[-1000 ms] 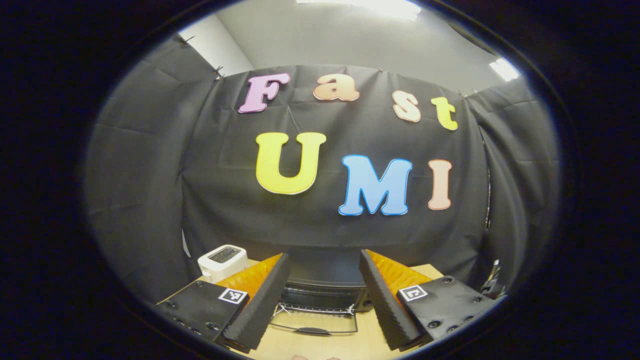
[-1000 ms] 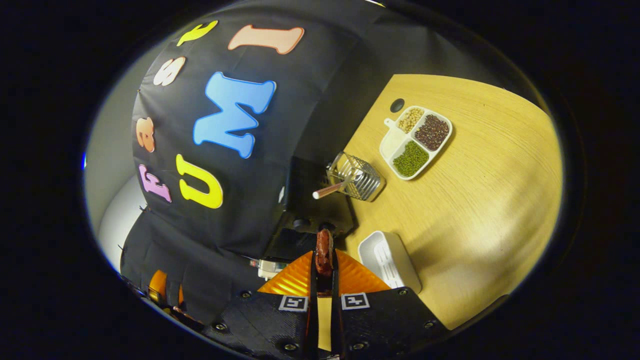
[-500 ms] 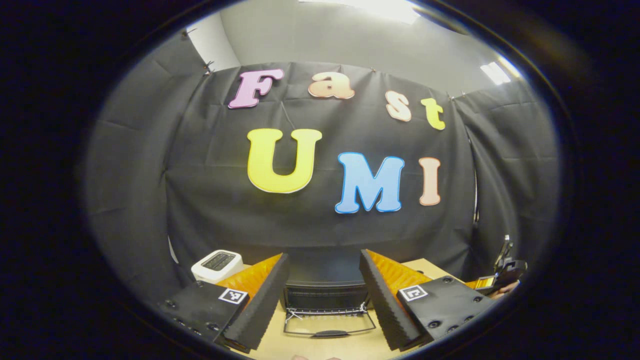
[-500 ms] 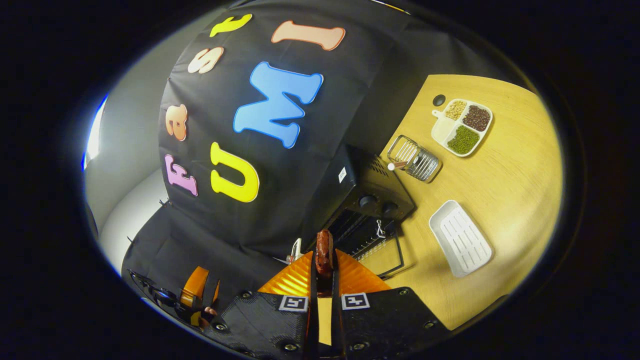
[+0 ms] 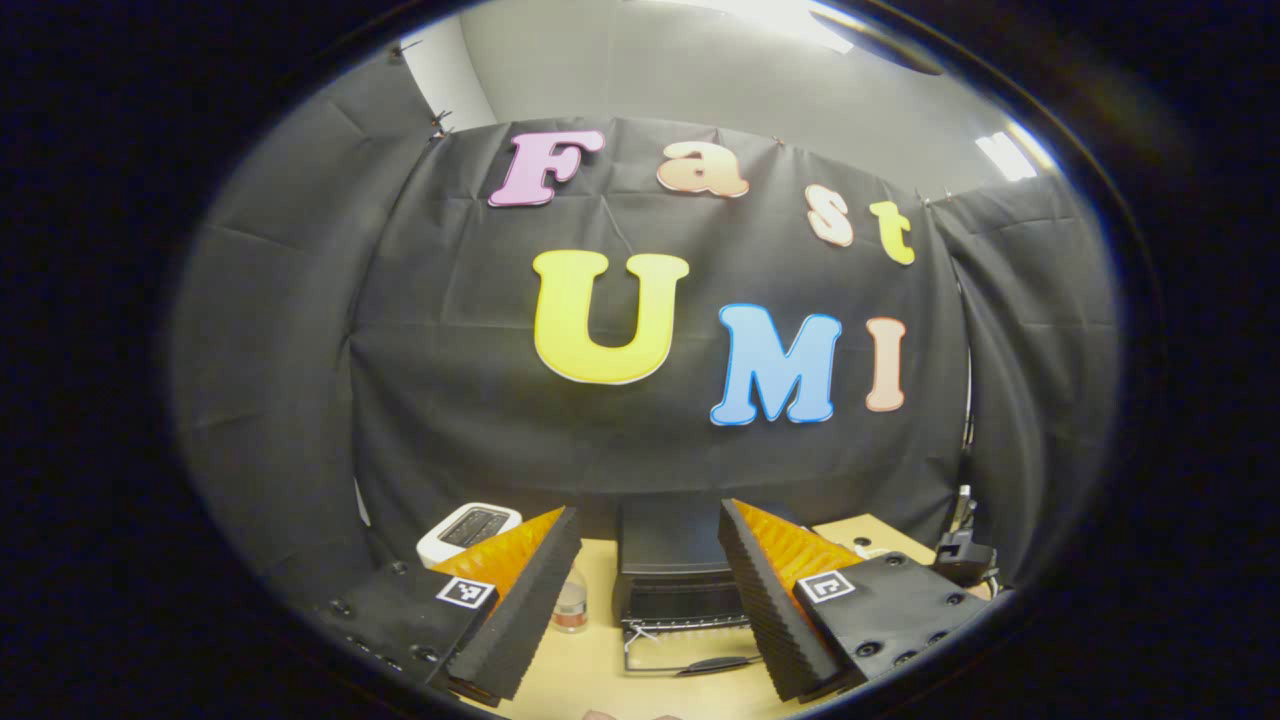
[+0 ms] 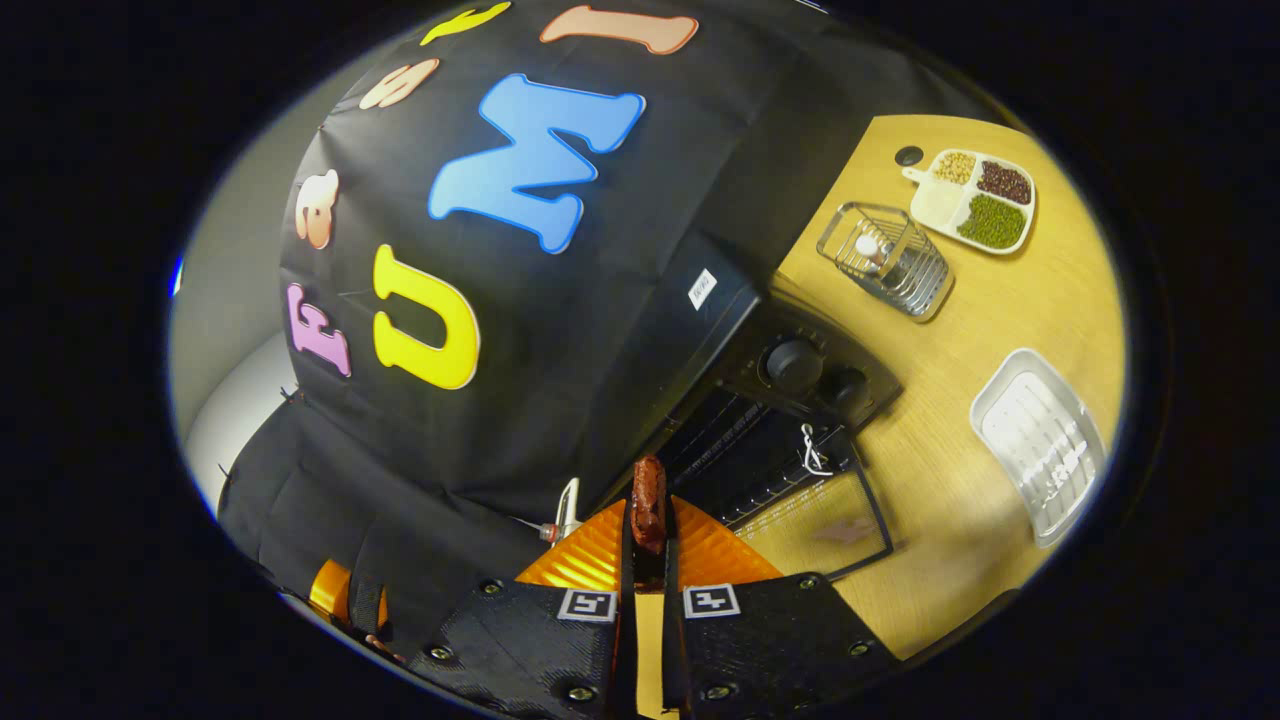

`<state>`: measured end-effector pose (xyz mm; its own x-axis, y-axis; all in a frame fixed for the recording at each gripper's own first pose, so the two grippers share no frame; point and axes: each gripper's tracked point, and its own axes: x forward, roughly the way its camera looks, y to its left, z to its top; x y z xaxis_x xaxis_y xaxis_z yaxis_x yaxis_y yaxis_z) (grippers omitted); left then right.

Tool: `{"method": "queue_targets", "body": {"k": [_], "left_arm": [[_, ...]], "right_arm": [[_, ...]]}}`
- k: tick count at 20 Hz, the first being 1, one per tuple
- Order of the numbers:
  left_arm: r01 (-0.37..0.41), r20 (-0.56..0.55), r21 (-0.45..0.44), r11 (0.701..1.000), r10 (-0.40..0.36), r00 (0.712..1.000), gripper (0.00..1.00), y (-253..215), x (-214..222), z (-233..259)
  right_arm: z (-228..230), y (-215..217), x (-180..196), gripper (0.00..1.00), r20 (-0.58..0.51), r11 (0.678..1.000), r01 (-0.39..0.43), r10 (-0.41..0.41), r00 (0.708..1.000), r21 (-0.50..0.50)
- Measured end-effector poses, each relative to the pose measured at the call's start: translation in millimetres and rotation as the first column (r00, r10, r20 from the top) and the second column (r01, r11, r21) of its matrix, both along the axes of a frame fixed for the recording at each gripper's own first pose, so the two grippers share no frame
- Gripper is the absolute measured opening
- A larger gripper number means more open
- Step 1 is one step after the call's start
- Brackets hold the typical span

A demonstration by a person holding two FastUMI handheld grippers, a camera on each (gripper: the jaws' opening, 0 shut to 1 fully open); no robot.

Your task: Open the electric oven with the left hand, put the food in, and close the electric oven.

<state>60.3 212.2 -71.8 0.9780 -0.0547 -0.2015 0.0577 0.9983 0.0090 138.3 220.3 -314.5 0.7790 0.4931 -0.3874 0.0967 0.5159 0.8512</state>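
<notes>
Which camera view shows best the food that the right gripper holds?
The right gripper view: the reddish-brown sausage stands pinched between the right gripper fingers. The left gripper view gives the oven with its door down.

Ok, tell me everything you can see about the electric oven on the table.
The electric oven is a black box-shaped countertop unit standing on the wooden table, against the booth's cloth wall. Two round black knobs sit on its control panel, and a small white sticker on its top. Its glass door, black-framed with a dark handle, hangs fully open and lies flat over the table, showing a wire rack inside.
</notes>
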Motion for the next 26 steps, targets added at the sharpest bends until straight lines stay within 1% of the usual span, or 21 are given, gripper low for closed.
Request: {"method": "queue_targets", "body": {"k": [3,4,5,8,9,10,13,14,15,16,17,19,20,21,22,23,24,26], "left_arm": [[-0.051,-0.009,0.043,0.998,0.051,0.999,0.98,36,-8,-1],[-0.071,-0.013,0.042,0.997,0.072,0.997,0.95,48,-10,-3],[-0.09,-0.02,0.038,0.995,0.091,0.996,0.98,59,-13,-5],[-0.155,-0.048,0.041,0.987,0.157,0.986,0.98,91,-22,-15],[-0.171,-0.056,0.043,0.984,0.173,0.983,0.94,99,-25,-17],[-0.183,-0.058,0.042,0.982,0.185,0.981,0.99,106,-26,-17],[-0.198,-0.074,0.046,0.979,0.201,0.977,0.99,118,-27,-23],[-0.197,-0.079,0.049,0.979,0.201,0.976,0.99,120,-26,-25],[-0.196,-0.082,0.05,0.979,0.2,0.976,0.99,122,-25,-25],[-0.194,-0.081,0.046,0.98,0.197,0.977,0.99,122,-23,-24],[-0.189,-0.074,0.04,0.981,0.191,0.979,0.98,121,-20,-22],[-0.174,-0.064,0.032,0.984,0.176,0.982,0.99,117,-17,-21],[-0.167,-0.064,0.03,0.985,0.169,0.984,0.99,117,-19,-22],[-0.16,-0.065,0.027,0.987,0.162,0.985,0.97,116,-18,-22],[-0.153,-0.069,0.024,0.988,0.155,0.986,0.96,114,-18,-24],[-0.151,-0.073,0.025,0.988,0.152,0.986,0.94,113,-18,-24],[-0.147,-0.076,0.021,0.989,0.148,0.986,0.98,112,-18,-25],[-0.14,-0.084,0.002,0.99,0.139,0.987,0.99,106,-15,-27]], "right_arm": [[-32,27,24,0.1,-0.045,1.0,0.021,-0.021,0.999,-0.002],[-42,34,32,0.1,-0.059,0.999,0.032,-0.032,0.998,0.0],[-52,41,40,0.1,-0.068,0.999,0.043,-0.043,0.997,0.0],[-76,53,60,0.1,-0.093,0.993,0.118,-0.116,0.989,0.021],[-79,56,66,0.1,-0.087,0.988,0.151,-0.148,0.985,0.026],[-84,57,73,0.1,-0.083,0.984,0.176,-0.174,0.981,0.021],[-93,58,92,0.1,-0.084,0.973,0.229,-0.227,0.97,0.019],[-104,54,96,0.11,-0.107,0.971,0.237,-0.239,0.965,-0.032],[-110,47,97,0.15,-0.12,0.965,0.25,-0.258,0.959,-0.082],[-115,41,99,0.24,-0.128,0.958,0.257,-0.273,0.954,-0.129],[-114,38,100,0.28,-0.127,0.952,0.259,-0.28,0.951,-0.164],[-113,38,104,0.32,-0.113,0.933,0.233,-0.271,0.956,-0.274],[-110,36,105,0.37,-0.099,0.915,0.212,-0.26,0.961,-0.344],[-108,32,103,0.4,-0.079,0.886,0.198,-0.252,0.965,-0.419],[-107,24,104,0.48,-0.071,0.85,0.187,-0.253,0.965,-0.492],[-103,19,102,0.49,-0.059,0.832,0.18,-0.246,0.967,-0.525],[-102,15,99,0.7,-0.053,0.818,0.176,-0.244,0.968,-0.548],[-98,12,91,0.72,-0.054,0.802,0.165,-0.238,0.97,-0.574]]}}
